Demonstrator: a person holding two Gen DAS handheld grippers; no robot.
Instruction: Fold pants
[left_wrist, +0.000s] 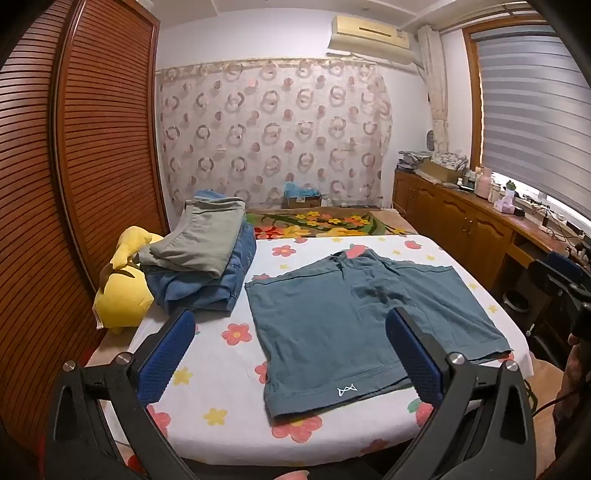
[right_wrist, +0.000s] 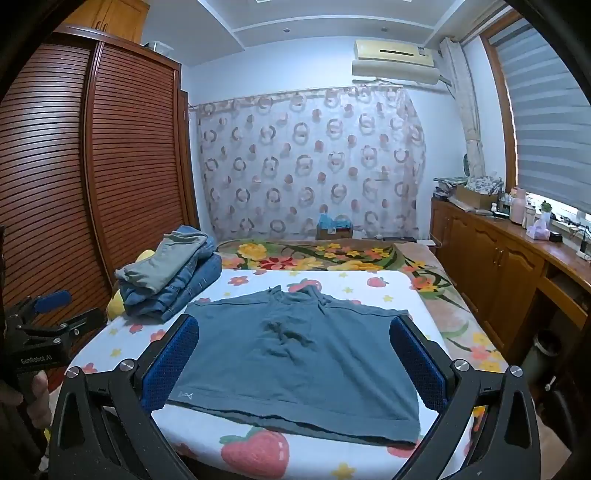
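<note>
Left to right: yellow plush toy (left_wrist: 123, 291) sat at the bed's left edge, partly hidden behind a stack of folded clothes (left_wrist: 207, 266), grey-green pair on top of denim. Next over, the teal shorts (left_wrist: 354, 317) lay flat on the white fruit-and-flower sheet (left_wrist: 221, 369), near the foot end. Waistband pointed away toward the far curtain wall, hems toward the cameras; long axis ran roughly across the bed, leg to leg, skewed a bit in the left wrist view. Small white logo (left_wrist: 347, 390) on the left leg hem. Left gripper (left_wrist: 291, 354) was spread wide, holding nothing, hovering over the shorts' near edge. Right gripper (right_wrist: 295, 354) likewise spread wide and empty, its blue pads (right_wrist: 171, 363) covering both side edges of the shorts. Drawstring (right_wrist: 284, 338) hard to make out.
</note>
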